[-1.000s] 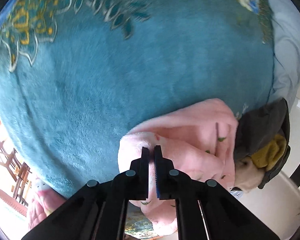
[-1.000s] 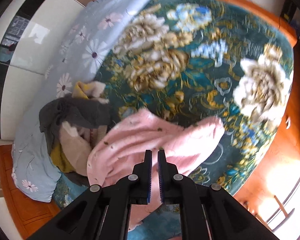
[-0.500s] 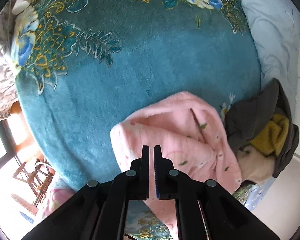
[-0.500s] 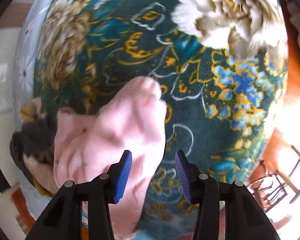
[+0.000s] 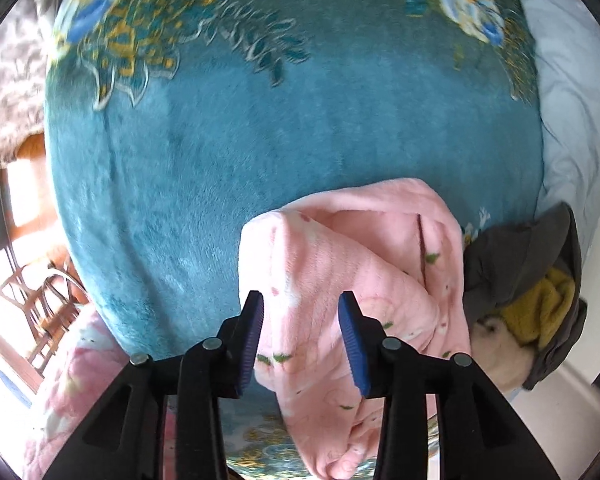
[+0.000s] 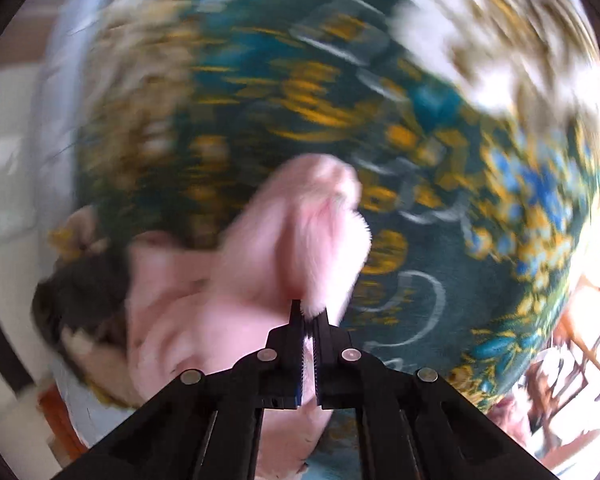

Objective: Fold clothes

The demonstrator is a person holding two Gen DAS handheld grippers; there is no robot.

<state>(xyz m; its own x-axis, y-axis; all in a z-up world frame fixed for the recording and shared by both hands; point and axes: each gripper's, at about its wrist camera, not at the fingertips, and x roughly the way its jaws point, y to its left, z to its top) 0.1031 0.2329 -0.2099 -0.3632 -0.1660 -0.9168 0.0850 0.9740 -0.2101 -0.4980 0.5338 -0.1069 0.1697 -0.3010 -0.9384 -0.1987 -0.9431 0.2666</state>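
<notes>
the fluffy pink fleece garment lies crumpled on the teal floral plush blanket. right gripper is clamped on its edge; left gripper spread apart above it (nothing held). likely next: left pinches another edge to spread it.

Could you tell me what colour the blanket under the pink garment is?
Teal blanket with gold, blue and white flowers; clearest in the left wrist view.

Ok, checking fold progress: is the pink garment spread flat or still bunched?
Bunched. The pink fleece garment lies in rumpled folds on the teal blanket, one end pinched in the right claw.
</notes>
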